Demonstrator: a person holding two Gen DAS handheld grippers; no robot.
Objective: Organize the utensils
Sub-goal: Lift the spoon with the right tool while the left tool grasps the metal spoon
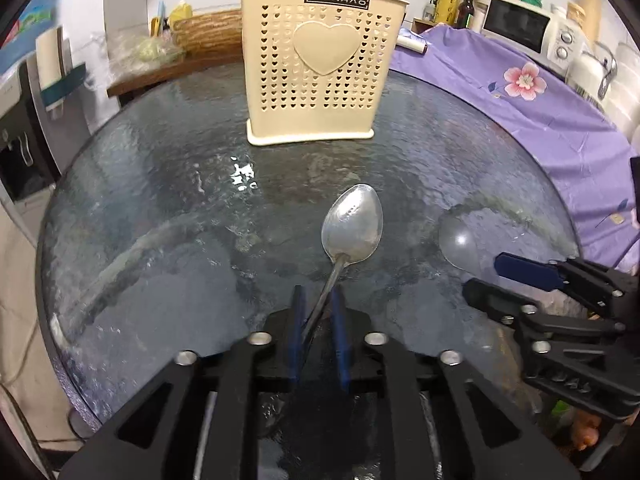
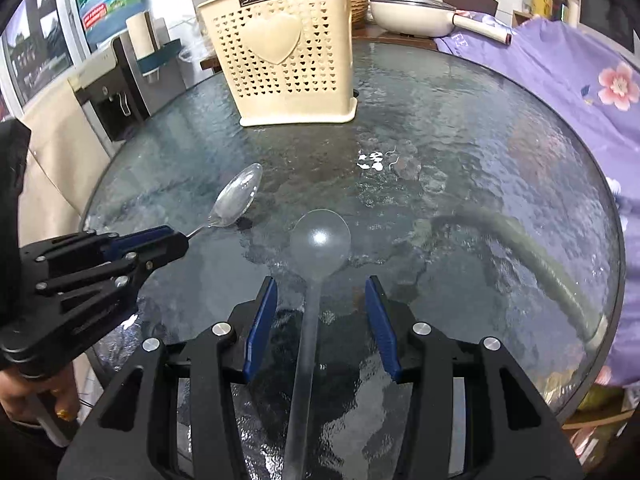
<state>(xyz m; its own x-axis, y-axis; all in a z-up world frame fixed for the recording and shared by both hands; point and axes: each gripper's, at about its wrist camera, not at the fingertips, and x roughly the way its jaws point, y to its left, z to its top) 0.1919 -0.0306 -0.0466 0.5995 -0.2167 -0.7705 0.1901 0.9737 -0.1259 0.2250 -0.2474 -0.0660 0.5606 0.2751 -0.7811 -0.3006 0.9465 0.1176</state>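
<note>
Between our right gripper's (image 2: 320, 320) parted, empty fingers the clear plastic spoon (image 2: 316, 264) lies on the glass table (image 2: 480, 160), handle near. Our left gripper (image 1: 318, 320) clamps the metal spoon (image 1: 352, 224).

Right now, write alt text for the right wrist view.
The right gripper straddles a clear plastic spoon lying on the glass table, jaws open. At left, the left gripper holds a metal spoon; a cream utensil holder stands behind.
</note>
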